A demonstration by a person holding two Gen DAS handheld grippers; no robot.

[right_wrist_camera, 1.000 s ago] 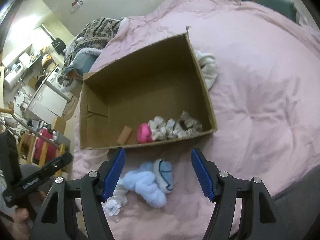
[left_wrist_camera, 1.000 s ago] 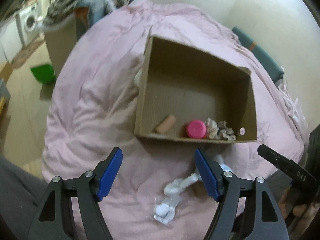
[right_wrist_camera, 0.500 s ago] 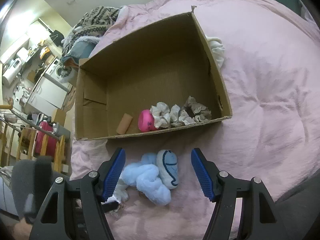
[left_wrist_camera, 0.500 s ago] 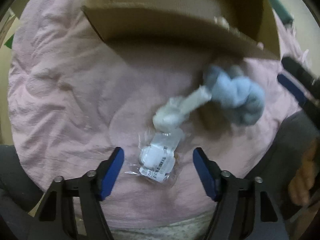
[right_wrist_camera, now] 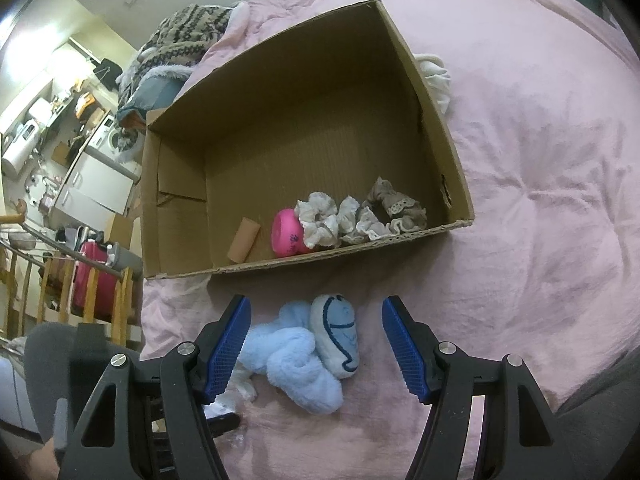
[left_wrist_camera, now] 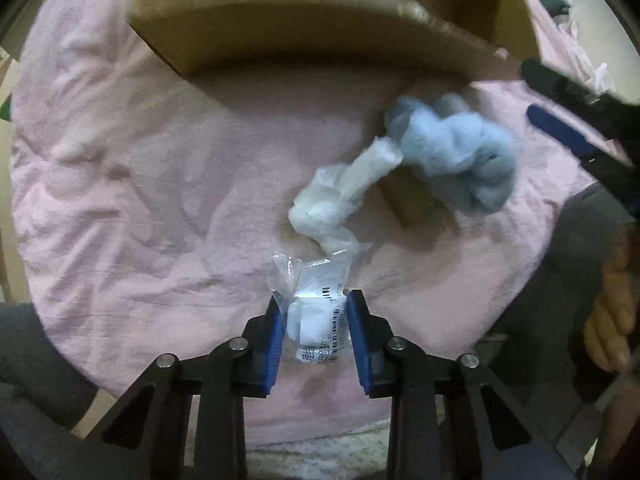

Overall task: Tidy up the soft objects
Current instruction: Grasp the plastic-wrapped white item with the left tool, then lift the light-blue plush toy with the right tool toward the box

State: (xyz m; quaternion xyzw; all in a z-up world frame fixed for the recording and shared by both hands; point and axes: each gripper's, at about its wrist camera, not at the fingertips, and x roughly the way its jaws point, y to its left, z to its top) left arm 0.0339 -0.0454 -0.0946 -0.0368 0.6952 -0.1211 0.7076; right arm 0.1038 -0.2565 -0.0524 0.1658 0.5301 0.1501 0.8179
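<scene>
My left gripper (left_wrist_camera: 316,312) is shut on a clear plastic packet (left_wrist_camera: 318,312) with a barcode label, down on the pink bedcover (left_wrist_camera: 140,184). Beyond it lie a crumpled white bag (left_wrist_camera: 340,196) and a fluffy light-blue soft toy (left_wrist_camera: 456,156). My right gripper (right_wrist_camera: 316,340) is open and hovers over the same blue toy (right_wrist_camera: 304,356), which lies just in front of a cardboard box (right_wrist_camera: 456,184). The box holds a pink toy (right_wrist_camera: 286,232), lace scrunchies (right_wrist_camera: 356,216) and a small tan roll (right_wrist_camera: 243,239).
A white cloth (right_wrist_camera: 434,76) lies behind the box's right wall. A patterned blanket (right_wrist_camera: 184,36) is heaped at the bed's far end. Furniture and a red suitcase (right_wrist_camera: 94,276) stand on the floor to the left. A tan block (left_wrist_camera: 408,196) lies under the blue toy.
My left gripper dropped from above the box to the bedcover and closed on the plastic packet. My right gripper stayed open over the blue toy, moving slightly closer.
</scene>
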